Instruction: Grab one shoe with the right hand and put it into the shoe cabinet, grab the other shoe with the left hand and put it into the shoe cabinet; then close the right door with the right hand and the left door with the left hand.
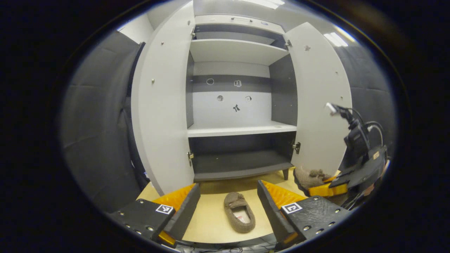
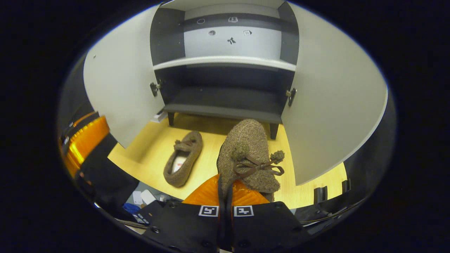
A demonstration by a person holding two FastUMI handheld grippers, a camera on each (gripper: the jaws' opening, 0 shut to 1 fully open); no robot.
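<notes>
In the left gripper view, the left gripper (image 1: 228, 207) hangs with its fingers spread wide and nothing between them. On the pale wood floor (image 1: 207, 225) between the fingers lies a brown fuzzy slipper (image 1: 239, 212), its opening up and its toe pointing toward the shoe cabinet (image 1: 239, 105). The cabinet stands open, with its left door (image 1: 161, 105) and right door (image 1: 321, 102) both swung outward, a white shelf (image 1: 242, 130) at mid height and a dark bottom compartment (image 1: 242, 160) below it. At the right edge, the right gripper (image 1: 328, 188) shows low beside the right door with the second slipper (image 1: 309, 176) in its fingers.

In the right gripper view, the right gripper (image 2: 225, 196) has its fingers drawn nearly together on the heel end of the second slipper (image 2: 248, 154), which is off the floor, bow on top, toe aimed at the dark bottom compartment (image 2: 225, 96) but short of it. The other slipper (image 2: 184, 158) rests on the floor (image 2: 151, 154) to its left, in front of the cabinet. Both doors (image 2: 121, 88) stand open. The left gripper (image 2: 84, 144) shows at the left edge.
</notes>
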